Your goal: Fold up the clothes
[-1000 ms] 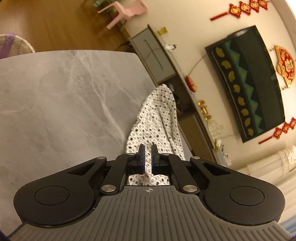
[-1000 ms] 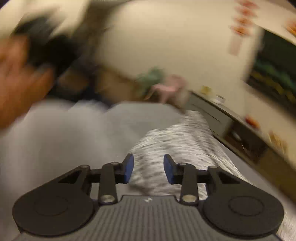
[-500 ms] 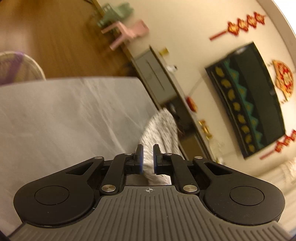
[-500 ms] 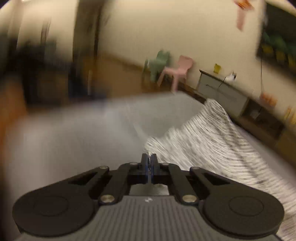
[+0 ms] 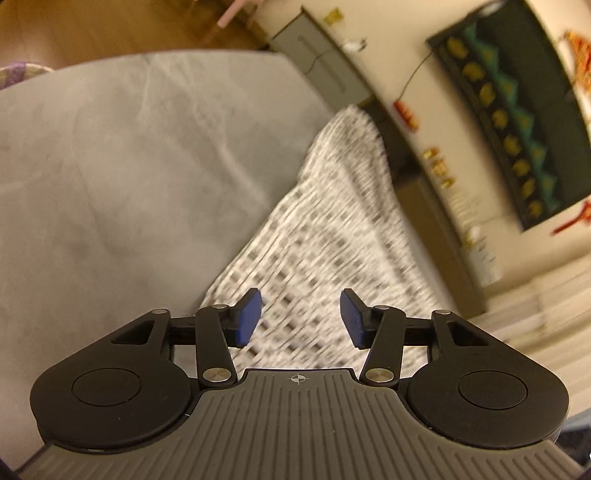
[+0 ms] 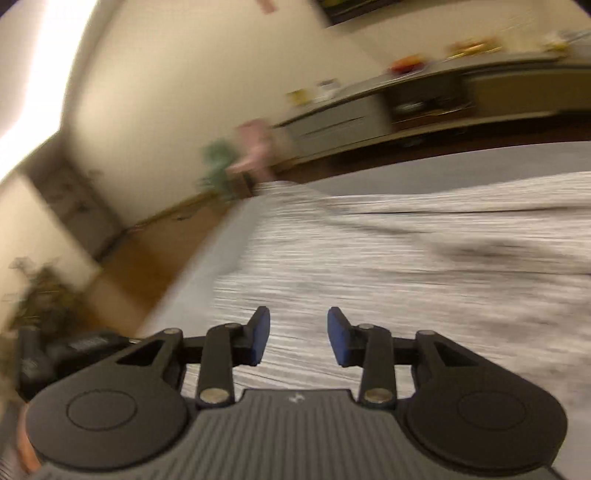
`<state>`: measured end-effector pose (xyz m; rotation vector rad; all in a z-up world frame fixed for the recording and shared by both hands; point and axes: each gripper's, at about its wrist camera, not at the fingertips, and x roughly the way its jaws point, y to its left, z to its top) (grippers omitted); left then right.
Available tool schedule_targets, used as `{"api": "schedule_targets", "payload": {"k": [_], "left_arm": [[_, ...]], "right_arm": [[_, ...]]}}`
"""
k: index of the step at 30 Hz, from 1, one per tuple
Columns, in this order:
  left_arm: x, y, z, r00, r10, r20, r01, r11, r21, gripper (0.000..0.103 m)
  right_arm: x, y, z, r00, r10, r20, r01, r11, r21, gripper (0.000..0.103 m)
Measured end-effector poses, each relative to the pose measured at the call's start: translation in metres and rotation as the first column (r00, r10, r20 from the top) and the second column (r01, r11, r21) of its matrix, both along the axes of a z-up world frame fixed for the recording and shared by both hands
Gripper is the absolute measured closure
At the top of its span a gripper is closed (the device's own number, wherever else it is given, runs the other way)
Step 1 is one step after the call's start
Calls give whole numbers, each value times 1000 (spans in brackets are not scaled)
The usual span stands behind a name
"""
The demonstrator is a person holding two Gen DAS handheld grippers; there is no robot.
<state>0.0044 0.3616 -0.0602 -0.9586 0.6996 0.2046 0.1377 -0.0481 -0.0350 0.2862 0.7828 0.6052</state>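
Left tongs (image 5: 300, 318) and right tongs (image 6: 298, 336) just spread, nothing pinched | patterned garment (image 5: 332, 236) beneath both, on table (image 5: 110, 166) | fresh edge best gripped squarely

Grey marbled table (image 5: 122, 158), surface bare on the left side in the left wrist view. Wooden floor (image 5: 92, 33) beyond its far edge. Long low cabinet (image 6: 424, 107) against a cream wall (image 6: 192, 85), small items on top, blurred. Dark hanging (image 5: 517, 122) with gold and teal pattern on the wall. Pink chair (image 6: 255, 147) beside green chair (image 6: 218, 166) near the cabinet's end. Basket (image 5: 18, 72) at the table's far left corner.
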Motion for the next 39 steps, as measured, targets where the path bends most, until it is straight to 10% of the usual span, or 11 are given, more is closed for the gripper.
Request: {"api": "schedule_targets", "payload": {"k": [3, 8, 14, 18, 25, 30, 35, 39], "left_arm": [[2, -14, -3, 999, -50, -23, 51, 996, 68, 60], [17, -56, 10, 959, -277, 65, 261, 946, 191, 61], [43, -88, -10, 935, -326, -138, 354, 845, 402, 78], [46, -77, -12, 938, -287, -195, 346, 818, 460, 101], [59, -13, -9, 946, -87, -312, 259, 783, 566, 103], [49, 23, -7, 960, 12, -278, 139, 844, 518, 87], [35, -2, 18, 990, -85, -108, 125, 891, 437, 69], [46, -30, 6, 970, -188, -155, 237, 873, 426, 68]], "right_arm": [[-20, -97, -5, 977, -209, 34, 211, 973, -91, 56], [-62, -248, -22, 842, -539, -9, 535, 837, -113, 48], [-65, -324, -43, 733, -679, -51, 669, 732, -125, 46], [-19, -309, -55, 777, -624, -89, 597, 774, -212, 45], [6, -299, -60, 870, -474, -135, 419, 856, -304, 44], [-15, -297, -54, 933, -333, -138, 259, 885, -387, 44], [-8, -330, -27, 905, -424, -37, 386, 856, -344, 31], [24, -357, -23, 849, -529, -13, 488, 793, -365, 24]]}}
